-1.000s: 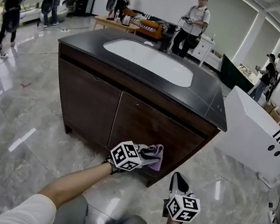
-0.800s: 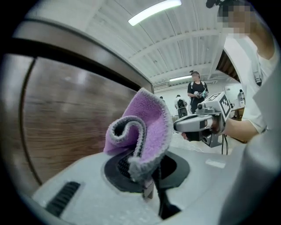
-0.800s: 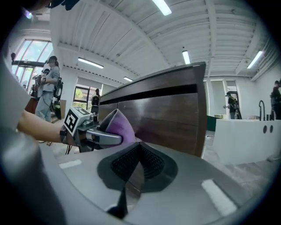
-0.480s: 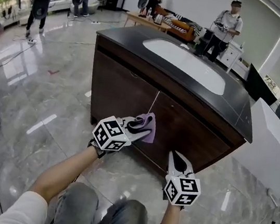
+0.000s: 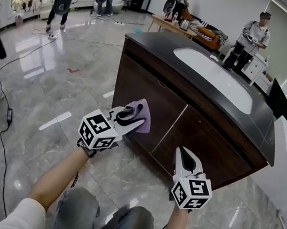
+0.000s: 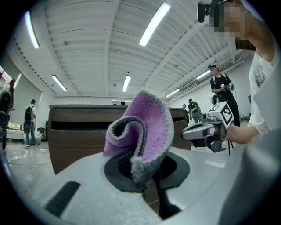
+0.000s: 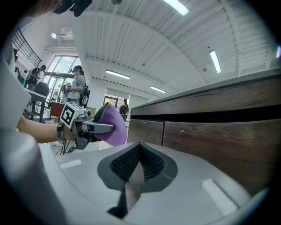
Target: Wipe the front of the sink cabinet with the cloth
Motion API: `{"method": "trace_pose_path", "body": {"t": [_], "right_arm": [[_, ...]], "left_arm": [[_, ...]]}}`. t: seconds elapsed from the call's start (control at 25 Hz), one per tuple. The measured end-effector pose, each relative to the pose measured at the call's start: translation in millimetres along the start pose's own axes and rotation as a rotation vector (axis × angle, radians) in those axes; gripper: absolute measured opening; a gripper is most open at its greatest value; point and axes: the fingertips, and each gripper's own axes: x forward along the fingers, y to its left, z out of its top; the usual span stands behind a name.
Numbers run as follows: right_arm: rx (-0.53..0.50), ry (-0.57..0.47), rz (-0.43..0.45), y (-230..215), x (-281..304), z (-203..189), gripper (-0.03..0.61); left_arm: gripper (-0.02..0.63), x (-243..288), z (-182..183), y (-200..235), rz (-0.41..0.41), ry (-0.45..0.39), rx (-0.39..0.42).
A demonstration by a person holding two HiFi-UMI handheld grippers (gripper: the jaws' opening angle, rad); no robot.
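Purple cloth (image 5: pixel 142 115) sits pinched between the fingers of the left gripper (image 5: pixel 127 118), centre frame, by the sink cabinet (image 5: pixel 204 142) front; the right gripper (image 5: pixel 186 158), lower right, has its fingers closed, empty.

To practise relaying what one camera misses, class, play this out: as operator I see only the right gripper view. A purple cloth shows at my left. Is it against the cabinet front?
Observer: The head view puts the cloth in front of the left door, low down; whether they touch cannot be told.
Operator: Is it gripped securely?
Observer: The left gripper view shows the left gripper shut on it, a fold standing up between the jaws.
Operator: What is on top?
Observer: A white sink set in a black countertop.
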Motion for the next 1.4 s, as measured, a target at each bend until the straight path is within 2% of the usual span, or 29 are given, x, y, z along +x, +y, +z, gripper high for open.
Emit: {"method": "trace_pose_path", "body": {"t": [0.16,0.32,0.52,0.64,0.88,1.08,1.4], "right_arm": [[0.011,-0.038,-0.004,8.9,16.7,12.6,0.008],[0.010,-0.102,-0.010,14.0,35.9,41.8,0.008],[-0.007,-0.065,-0.006,14.5,62.7,96.6,0.008],[-0.019,-0.041,0.009,11.9,63.7,151.5,0.008],[-0.020,-0.023,-0.008,-15.2,39.0,291.4,0.008],[-0.014,-0.004,-0.006,-20.4,4.3,394.7,0.008],[0.016,0.016,-0.002,-26.2,-57.7,522.7,0.008]], "left_arm": [[0.046,-22.3,7.7,24.4,0.025,-0.032,-0.002],[0.046,-30.1,26.3,51.3,0.034,-0.051,0.003],[0.046,-34.0,77.5,75.5,0.024,-0.024,0.008],[0.046,-38.1,128.7,79.8,0.023,0.017,0.042],[0.046,-37.9,264.9,84.8,0.041,0.019,0.014],[0.046,-47.3,370.9,66.2,0.066,0.033,0.002],[0.046,-61.8,501.3,20.7,0.084,0.013,-0.065]]}}
